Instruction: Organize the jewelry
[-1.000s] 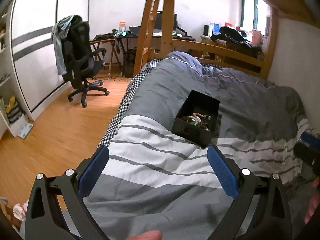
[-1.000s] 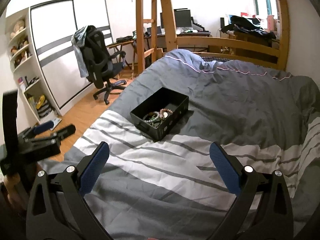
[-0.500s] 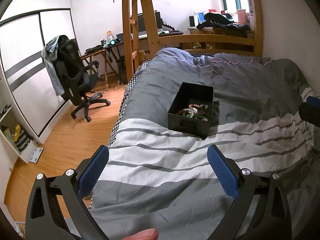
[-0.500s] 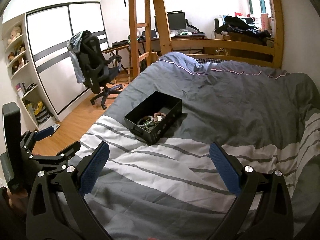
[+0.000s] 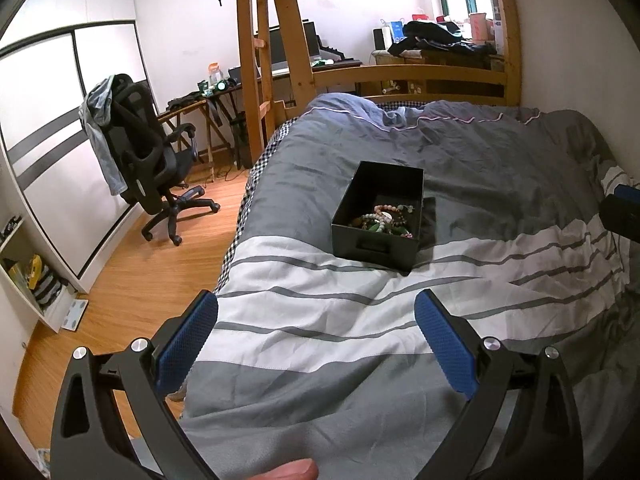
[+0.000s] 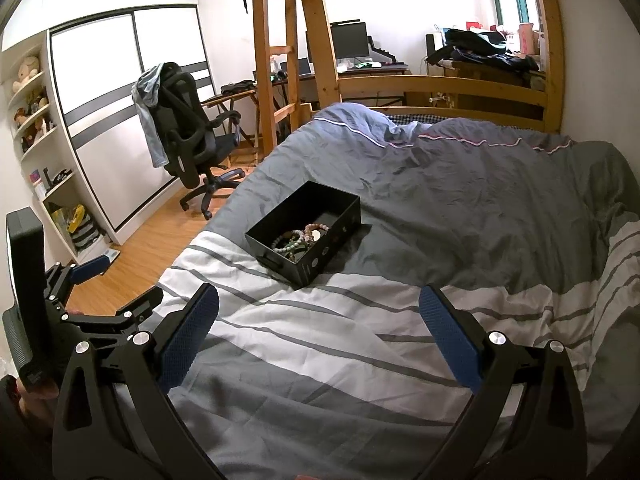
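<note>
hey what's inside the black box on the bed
The black box holds a tangle of beaded bracelets, pink, green and brown, bunched at its near end. The near wall hides whatever lies low behind it.

— A bedroom, then?
— Yes: a bed (image 6: 460, 200) under a wooden loft frame (image 6: 276, 52), a sliding wardrobe (image 6: 120, 112), soft toys on shelves (image 6: 24, 80).
— And a worktop (image 6: 360, 70) with a monitor (image 6: 348, 42) and office chair (image 6: 188, 136).
</note>
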{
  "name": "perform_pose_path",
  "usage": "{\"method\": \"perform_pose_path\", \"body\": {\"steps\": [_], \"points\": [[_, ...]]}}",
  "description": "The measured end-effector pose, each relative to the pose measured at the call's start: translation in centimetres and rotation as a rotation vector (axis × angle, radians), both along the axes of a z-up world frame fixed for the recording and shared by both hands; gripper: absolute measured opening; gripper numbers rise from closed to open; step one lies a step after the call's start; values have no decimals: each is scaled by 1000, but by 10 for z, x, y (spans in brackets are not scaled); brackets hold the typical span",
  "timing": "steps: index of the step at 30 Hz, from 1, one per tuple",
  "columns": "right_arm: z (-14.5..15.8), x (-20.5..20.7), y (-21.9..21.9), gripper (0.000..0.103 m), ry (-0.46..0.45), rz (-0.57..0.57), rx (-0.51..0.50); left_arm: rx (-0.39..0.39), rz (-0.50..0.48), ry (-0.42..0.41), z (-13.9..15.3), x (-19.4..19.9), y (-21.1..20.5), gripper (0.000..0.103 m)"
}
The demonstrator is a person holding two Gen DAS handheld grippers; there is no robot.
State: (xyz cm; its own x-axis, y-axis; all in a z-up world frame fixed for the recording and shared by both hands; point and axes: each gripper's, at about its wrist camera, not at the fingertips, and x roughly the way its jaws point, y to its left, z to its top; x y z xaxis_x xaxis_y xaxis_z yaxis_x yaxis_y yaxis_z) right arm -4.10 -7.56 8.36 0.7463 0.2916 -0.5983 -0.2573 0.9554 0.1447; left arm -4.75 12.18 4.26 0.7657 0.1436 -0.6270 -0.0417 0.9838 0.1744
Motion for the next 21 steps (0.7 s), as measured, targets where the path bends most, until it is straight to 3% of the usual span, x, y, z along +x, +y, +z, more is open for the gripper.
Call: {"method": "perform_pose_path", "body": {"steps": [21], "points": [[0,0,0,99,0,-2,0,10,-4,2,0,0,-2,97]]}}
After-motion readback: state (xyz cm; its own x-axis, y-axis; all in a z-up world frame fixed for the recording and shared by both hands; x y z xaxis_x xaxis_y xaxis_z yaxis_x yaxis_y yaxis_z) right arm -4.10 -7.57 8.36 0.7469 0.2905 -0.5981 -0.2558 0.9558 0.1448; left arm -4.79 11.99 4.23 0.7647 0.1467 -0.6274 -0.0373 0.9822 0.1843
